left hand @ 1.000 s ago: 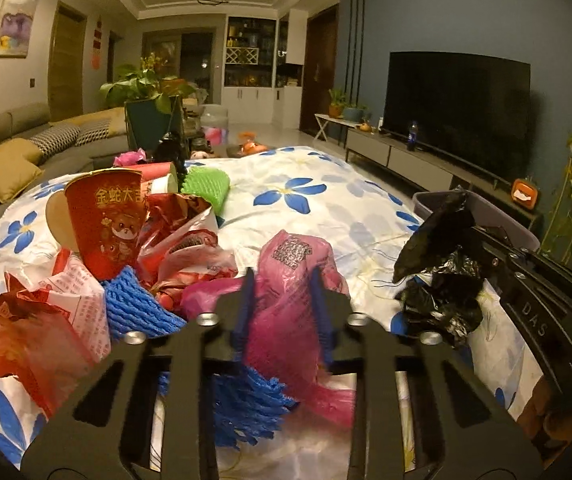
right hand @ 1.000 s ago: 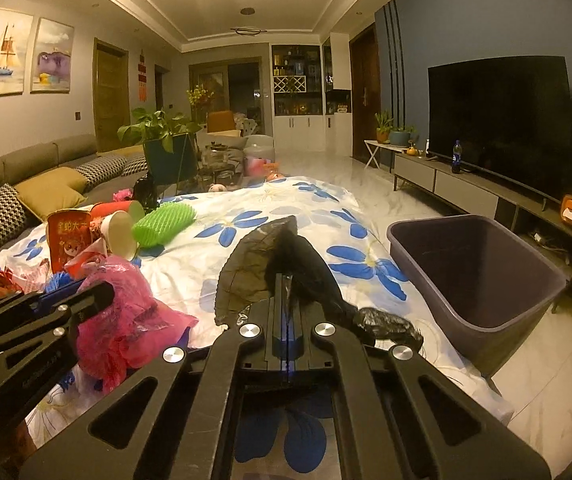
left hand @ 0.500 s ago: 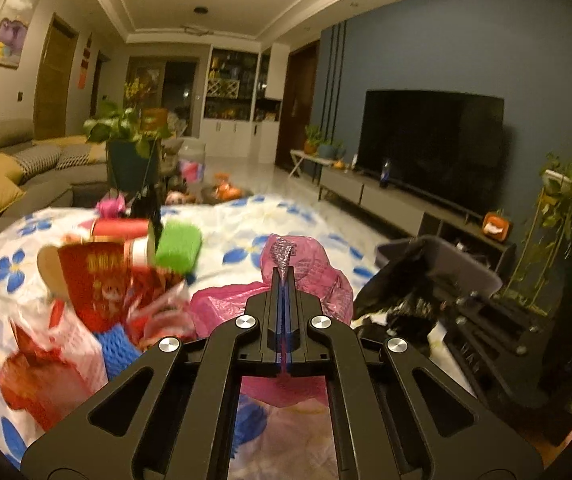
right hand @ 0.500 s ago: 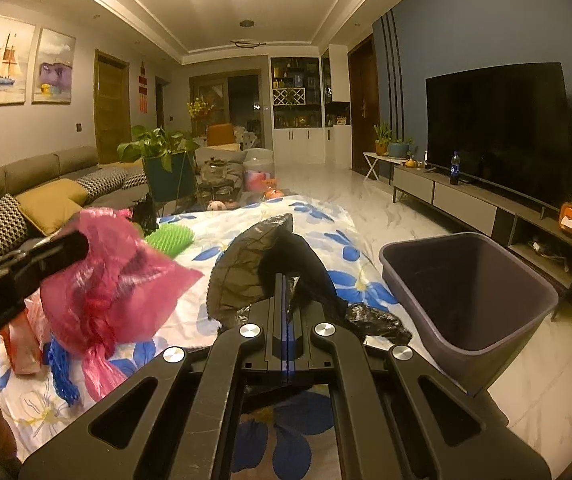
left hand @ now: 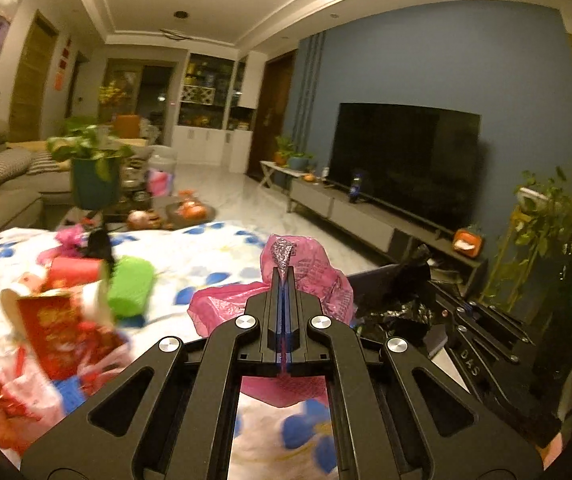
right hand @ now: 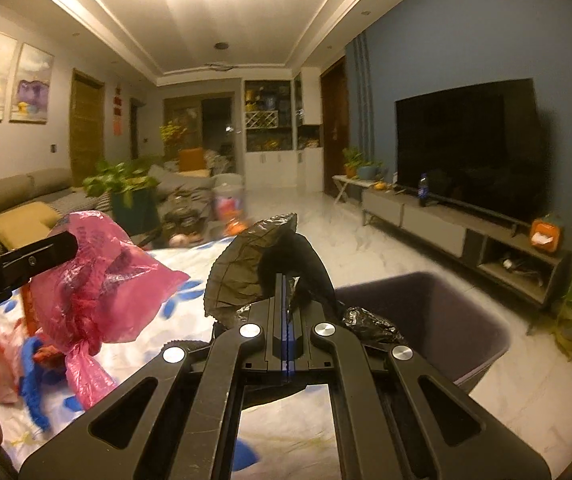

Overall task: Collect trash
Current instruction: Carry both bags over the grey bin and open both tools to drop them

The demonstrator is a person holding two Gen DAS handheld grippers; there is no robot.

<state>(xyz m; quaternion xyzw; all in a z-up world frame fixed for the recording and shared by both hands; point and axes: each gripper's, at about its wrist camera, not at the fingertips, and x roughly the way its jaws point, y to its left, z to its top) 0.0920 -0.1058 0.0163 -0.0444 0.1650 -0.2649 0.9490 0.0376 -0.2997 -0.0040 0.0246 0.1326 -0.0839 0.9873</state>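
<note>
- Pink plastic bag (left hand: 310,280): pinched between the closed fingers of the left hand-held gripper (left hand: 282,276), lifted clear of the flowered cloth; knotted tail hangs down in the right wrist view.
- Black plastic bag (right hand: 262,272): clamped between the shut fingers of the right hand-held gripper (right hand: 286,284), crumpled, held up beside the bin's near rim.
- Grey-purple bin (right hand: 446,312): stands on the pale tiled floor, right of the counter, open top; inside looks dark.
- Counter (left hand: 206,248): covered in white cloth with blue flowers, carries the remaining trash at its left end.
- Red paper cup (left hand: 54,328): printed, blurred, among the pile.
- Green foam net (left hand: 130,288): lies just beyond the red cup.
- Blue foam net (right hand: 34,376): under the pink bag's tail, on the cloth.
- Red and white wrappers (left hand: 14,404): heaped at the counter's near left edge.
- Television (left hand: 402,160): dark, on the blue wall, well apart.
</note>
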